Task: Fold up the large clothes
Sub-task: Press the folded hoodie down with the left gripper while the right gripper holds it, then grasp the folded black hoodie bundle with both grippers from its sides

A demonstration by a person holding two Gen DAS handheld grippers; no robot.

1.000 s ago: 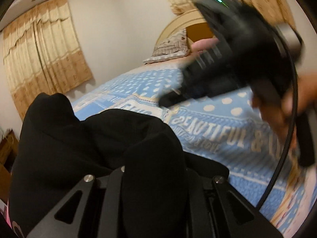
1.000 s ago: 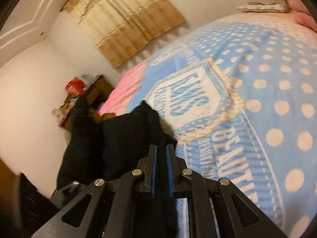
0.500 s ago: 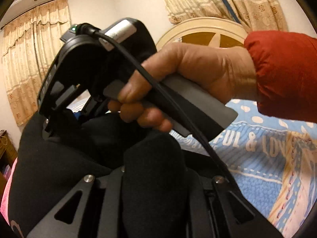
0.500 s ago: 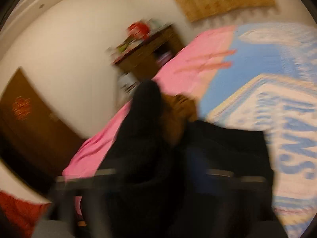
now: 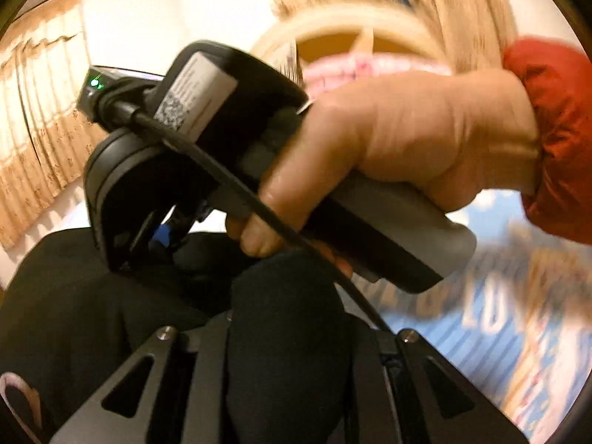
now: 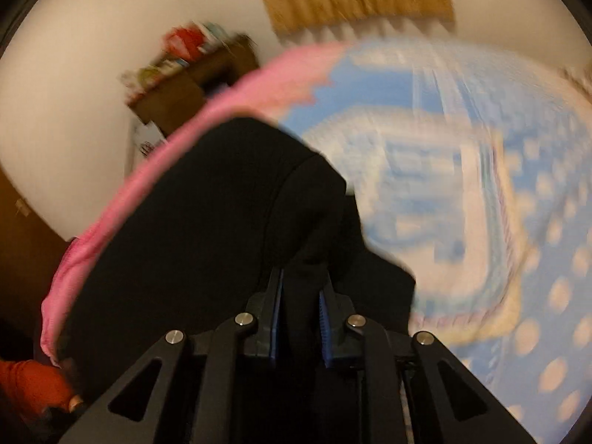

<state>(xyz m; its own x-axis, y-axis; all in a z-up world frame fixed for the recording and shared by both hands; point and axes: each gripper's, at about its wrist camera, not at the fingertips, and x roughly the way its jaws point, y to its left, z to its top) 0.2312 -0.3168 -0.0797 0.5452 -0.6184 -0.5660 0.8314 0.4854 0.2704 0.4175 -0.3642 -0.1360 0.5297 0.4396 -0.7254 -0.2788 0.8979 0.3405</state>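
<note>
Bedroom, warm yellowish light, both views motion-blurred. Plain white walls (image 6: 74, 85). Beige patterned pleated curtains (image 5: 40, 118) hang far left of the left fingers; more of the same curtain behind a cream arched wooden headboard (image 5: 333, 37) straight ahead of them. Bed with light-blue polka-dot lettered bedspread (image 6: 518, 192), pink edge strip on its left side. Dark wooden side cabinet (image 6: 192, 85) with blurred clutter on top, beyond and left of the right fingers.
</note>
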